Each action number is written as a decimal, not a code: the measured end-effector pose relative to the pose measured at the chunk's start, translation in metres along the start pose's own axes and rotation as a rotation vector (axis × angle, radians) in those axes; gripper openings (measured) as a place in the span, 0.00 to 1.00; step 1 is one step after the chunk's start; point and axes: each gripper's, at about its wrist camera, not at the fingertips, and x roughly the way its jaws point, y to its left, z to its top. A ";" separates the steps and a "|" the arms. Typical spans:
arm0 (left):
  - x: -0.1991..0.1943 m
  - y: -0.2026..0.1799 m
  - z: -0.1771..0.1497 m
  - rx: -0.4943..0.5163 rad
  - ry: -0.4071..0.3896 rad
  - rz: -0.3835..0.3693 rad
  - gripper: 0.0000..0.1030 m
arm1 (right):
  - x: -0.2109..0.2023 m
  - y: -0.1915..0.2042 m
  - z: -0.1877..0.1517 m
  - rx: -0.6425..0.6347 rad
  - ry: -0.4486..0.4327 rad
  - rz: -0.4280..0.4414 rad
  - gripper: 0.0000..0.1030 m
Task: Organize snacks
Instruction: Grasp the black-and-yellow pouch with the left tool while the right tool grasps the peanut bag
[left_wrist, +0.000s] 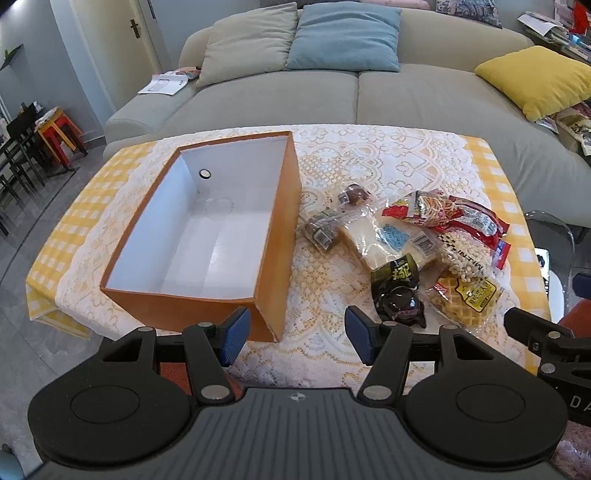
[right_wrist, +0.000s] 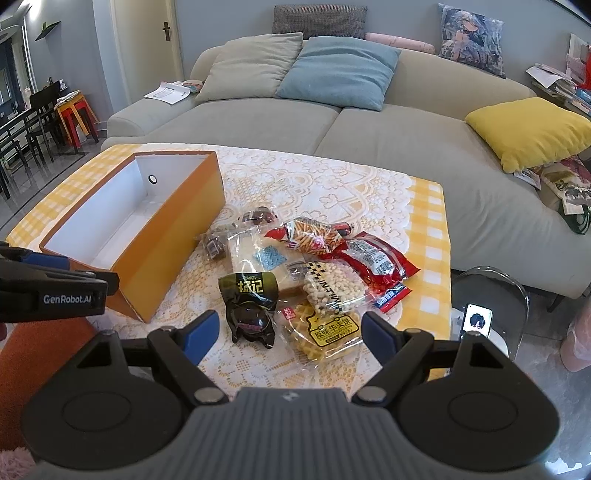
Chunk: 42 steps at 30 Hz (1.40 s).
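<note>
An empty orange box (left_wrist: 280, 236) with a white inside stands on the left of the table; it also shows in the right wrist view (right_wrist: 173, 243). A pile of snack packs lies to its right: a dark green pack (right_wrist: 251, 306), a waffle pack (right_wrist: 321, 332), a bag of small puffs (right_wrist: 332, 288), red packs (right_wrist: 376, 262) and a bread pack (right_wrist: 255, 258). My left gripper (left_wrist: 295, 334) is open and empty above the table's near edge, by the box's near corner. My right gripper (right_wrist: 290, 334) is open and empty, just short of the dark green and waffle packs.
The low table (left_wrist: 369, 162) has a white lace cloth over a yellow checked one. A grey sofa (right_wrist: 369, 122) with cushions stands behind it. A clear chair with a phone (right_wrist: 478, 319) is at the right. Dark chairs and coloured stools (right_wrist: 75, 110) are at the far left.
</note>
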 end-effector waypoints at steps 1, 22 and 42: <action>0.001 0.000 0.000 0.000 0.002 -0.012 0.67 | 0.001 -0.001 0.000 0.003 0.005 0.007 0.80; 0.090 -0.030 0.023 0.056 0.054 -0.338 0.67 | 0.107 -0.056 0.009 0.086 0.140 0.111 0.64; 0.176 -0.041 0.015 0.006 0.253 -0.439 0.69 | 0.184 -0.052 0.018 -0.182 0.081 0.095 0.61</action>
